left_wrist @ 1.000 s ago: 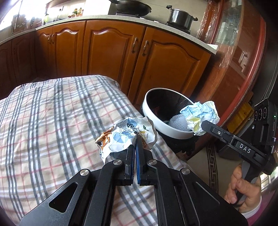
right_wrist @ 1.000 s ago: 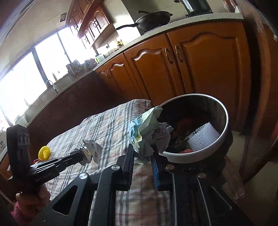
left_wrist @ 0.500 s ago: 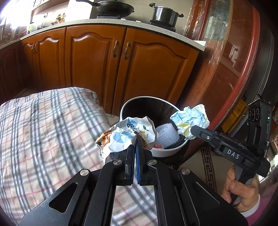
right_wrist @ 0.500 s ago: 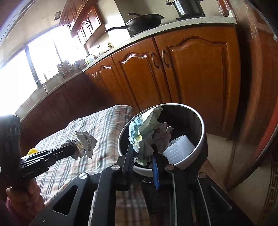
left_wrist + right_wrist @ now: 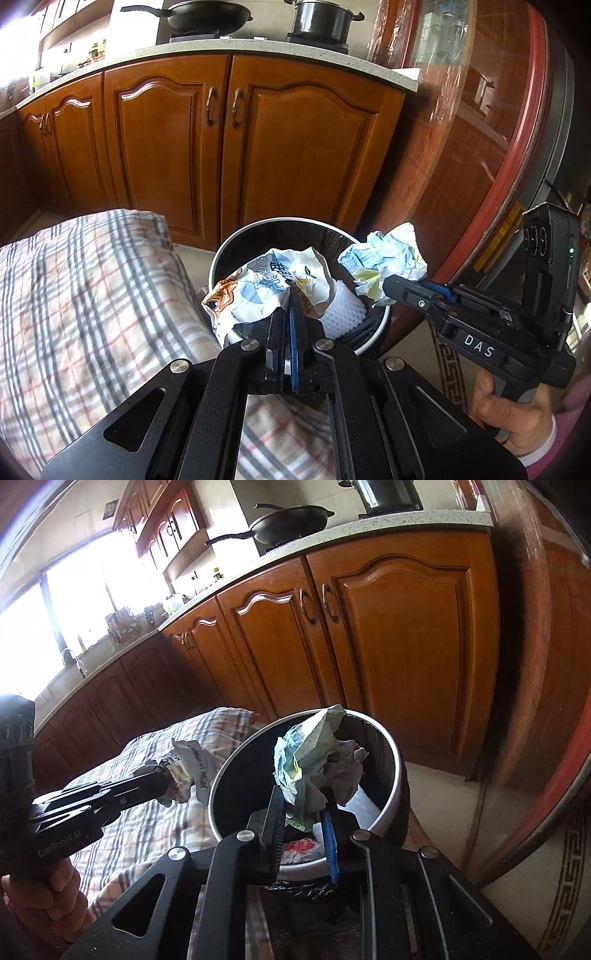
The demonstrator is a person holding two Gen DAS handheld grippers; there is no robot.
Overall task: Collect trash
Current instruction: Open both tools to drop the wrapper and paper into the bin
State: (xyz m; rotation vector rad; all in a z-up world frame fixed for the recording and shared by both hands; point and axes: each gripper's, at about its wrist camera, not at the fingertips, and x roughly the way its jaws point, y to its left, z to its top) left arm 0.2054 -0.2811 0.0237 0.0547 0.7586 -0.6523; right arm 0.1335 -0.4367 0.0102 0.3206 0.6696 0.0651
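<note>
My left gripper (image 5: 288, 295) is shut on a crumpled printed wrapper (image 5: 266, 288) and holds it over the near rim of the round white-rimmed trash bin (image 5: 236, 243). My right gripper (image 5: 304, 801) is shut on a crumpled blue, green and white paper wad (image 5: 310, 760) and holds it above the bin (image 5: 388, 805). In the left wrist view the right gripper (image 5: 391, 288) with its wad (image 5: 384, 258) sits at the bin's right edge. In the right wrist view the left gripper (image 5: 162, 775) and wrapper (image 5: 192, 768) are at the bin's left edge. White foam netting (image 5: 343, 310) lies inside.
A plaid tablecloth (image 5: 74, 314) covers the table left of the bin. Wooden kitchen cabinets (image 5: 221, 147) stand behind, with a wok (image 5: 207, 18) and pot (image 5: 321, 18) on the counter. A curved wood and glass cabinet (image 5: 480, 147) stands right. Tiled floor lies beyond.
Both grippers have moved from over the table toward the bin with their trash still held. The wrapper and the paper wad now hang over the bin opening.
</note>
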